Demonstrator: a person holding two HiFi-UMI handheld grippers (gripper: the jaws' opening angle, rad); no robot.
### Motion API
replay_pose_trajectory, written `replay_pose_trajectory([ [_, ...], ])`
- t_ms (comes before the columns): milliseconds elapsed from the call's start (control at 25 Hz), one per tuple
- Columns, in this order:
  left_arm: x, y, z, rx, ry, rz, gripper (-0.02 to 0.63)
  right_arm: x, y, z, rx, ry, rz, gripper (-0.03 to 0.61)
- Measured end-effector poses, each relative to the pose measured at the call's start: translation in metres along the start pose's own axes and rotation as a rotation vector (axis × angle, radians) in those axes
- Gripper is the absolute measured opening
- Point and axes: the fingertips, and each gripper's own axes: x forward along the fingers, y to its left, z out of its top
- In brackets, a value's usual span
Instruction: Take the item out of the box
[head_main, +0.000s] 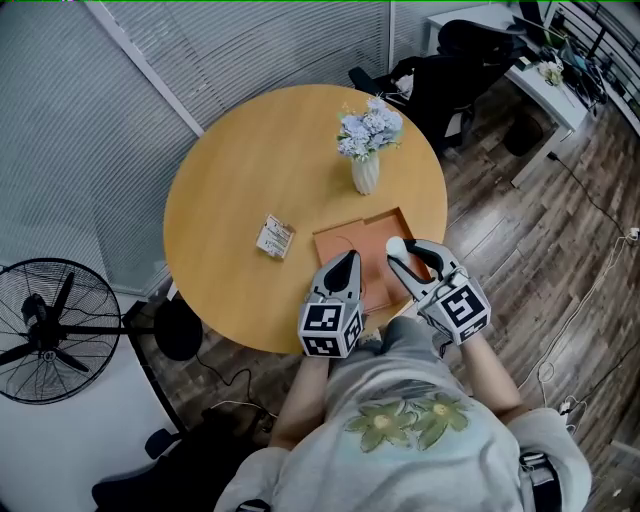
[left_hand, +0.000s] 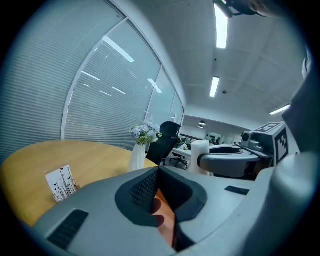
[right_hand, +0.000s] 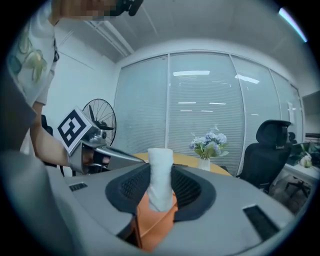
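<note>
A flat orange box (head_main: 352, 238) lies open near the front edge of the round wooden table (head_main: 250, 180). My right gripper (head_main: 402, 252) is shut on a white foam roll (head_main: 396, 245) just above the box's right side; the roll (right_hand: 160, 182) stands upright between the jaws, with the orange box (right_hand: 152, 222) below it. My left gripper (head_main: 349, 259) is shut, its tips over the box's front left part, and nothing shows between its jaws. In the left gripper view (left_hand: 159, 172) the orange box (left_hand: 164, 212) peeks out under the jaws, and the roll (left_hand: 200, 151) shows to the right.
A white vase of pale blue flowers (head_main: 366, 150) stands just behind the box. A small printed card (head_main: 274, 237) lies left of the box. A black fan (head_main: 45, 330) is on the floor at left; office chairs (head_main: 440, 75) stand beyond the table.
</note>
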Motion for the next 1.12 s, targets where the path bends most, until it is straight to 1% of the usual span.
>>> replay_pose_trajectory([
  [320, -0.001, -0.009, 0.008, 0.007, -0.025, -0.016, 0.002, -0.008, -0.002, 0.001, 0.089, -0.025, -0.004, 0.137],
  [680, -0.002, -0.016, 0.013, 0.008, -0.031, -0.027, 0.002, -0.014, -0.002, 0.010, 0.103, -0.043, -0.026, 0.129],
  [1120, -0.001, -0.021, 0.009, 0.010, -0.021, -0.035, 0.003, -0.019, 0.000, 0.004, 0.100, -0.033, -0.027, 0.129],
])
